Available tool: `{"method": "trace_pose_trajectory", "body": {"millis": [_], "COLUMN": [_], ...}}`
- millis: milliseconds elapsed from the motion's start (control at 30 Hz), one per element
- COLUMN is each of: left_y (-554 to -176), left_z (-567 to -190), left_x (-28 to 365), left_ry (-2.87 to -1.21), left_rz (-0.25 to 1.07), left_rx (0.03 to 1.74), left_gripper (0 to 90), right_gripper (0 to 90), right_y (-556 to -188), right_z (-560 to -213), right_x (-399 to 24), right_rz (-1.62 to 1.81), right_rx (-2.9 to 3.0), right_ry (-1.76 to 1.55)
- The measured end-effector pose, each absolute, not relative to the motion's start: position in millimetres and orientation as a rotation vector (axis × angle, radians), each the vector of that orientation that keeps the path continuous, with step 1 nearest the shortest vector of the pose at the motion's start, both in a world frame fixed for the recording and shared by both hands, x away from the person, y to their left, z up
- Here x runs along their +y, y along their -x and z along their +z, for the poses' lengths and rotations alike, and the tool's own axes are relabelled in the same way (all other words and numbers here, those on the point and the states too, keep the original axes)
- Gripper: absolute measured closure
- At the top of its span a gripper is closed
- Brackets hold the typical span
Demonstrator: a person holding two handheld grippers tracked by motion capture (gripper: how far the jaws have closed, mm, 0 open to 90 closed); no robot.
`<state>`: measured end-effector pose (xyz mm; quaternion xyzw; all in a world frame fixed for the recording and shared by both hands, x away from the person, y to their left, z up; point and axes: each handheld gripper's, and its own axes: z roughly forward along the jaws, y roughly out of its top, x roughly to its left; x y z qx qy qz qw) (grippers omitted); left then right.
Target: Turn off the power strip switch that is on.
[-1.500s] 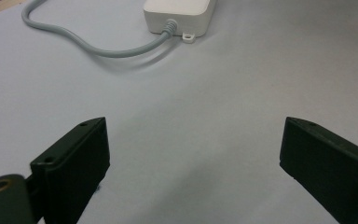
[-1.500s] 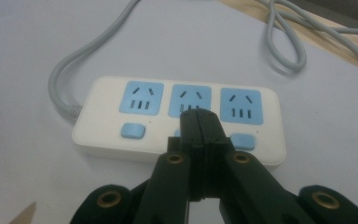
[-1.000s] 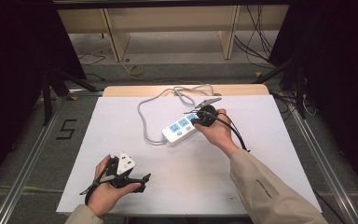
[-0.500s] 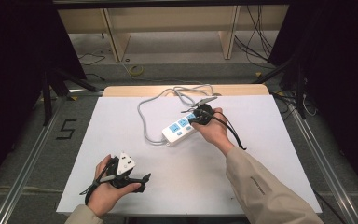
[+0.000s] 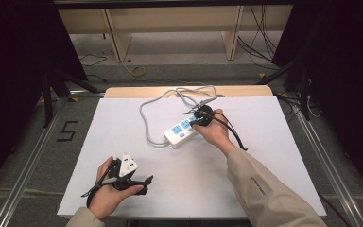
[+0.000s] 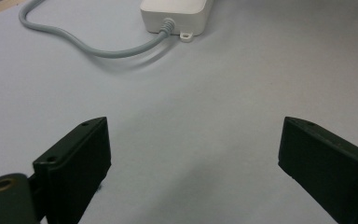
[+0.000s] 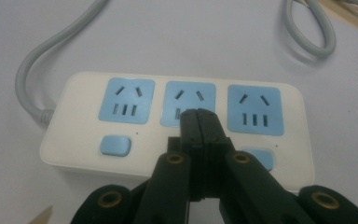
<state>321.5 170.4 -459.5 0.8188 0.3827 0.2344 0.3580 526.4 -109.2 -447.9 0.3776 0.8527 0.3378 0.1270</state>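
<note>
A white power strip (image 5: 179,131) with three blue sockets lies at the middle of the white table, and its grey cord (image 5: 146,127) loops off to the back. My right gripper (image 5: 197,119) is shut with nothing in it. Its closed tips (image 7: 199,116) hover over or touch the lower part of the middle socket (image 7: 189,95) of the power strip (image 7: 74,140); I cannot tell which. My left gripper (image 5: 144,185) rests near the front left of the table, open and empty. In the left gripper view the left gripper (image 6: 193,144) faces the strip's cord end (image 6: 175,11) from well back.
The cord (image 5: 196,92) coils at the table's back edge by a wooden strip (image 5: 137,92). Two blue buttons (image 7: 115,145) sit on the near side of the strip. Bare white tabletop (image 5: 274,156) lies right of my right arm. Metal rails (image 5: 321,161) run along both sides.
My right gripper has shifted slightly left over the power strip. The left gripper has stayed where it was.
</note>
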Motion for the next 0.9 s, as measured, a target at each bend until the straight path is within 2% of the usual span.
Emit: {"method": "trace_pose_trajectory", "body": {"millis": [900], "left_y": [-321.3], "left_z": [-459.0], "left_x": [169.8], "left_ry": [-2.114], "left_rz": [0.605], "left_rx": [0.983], "left_gripper": [9.3], "right_gripper": [90.0], "right_y": [-529.8], "right_z": [-450.9], "right_x": [-100.0], "right_rz": [0.889], "right_rx": [2.552], "right_ry": [-1.089]}}
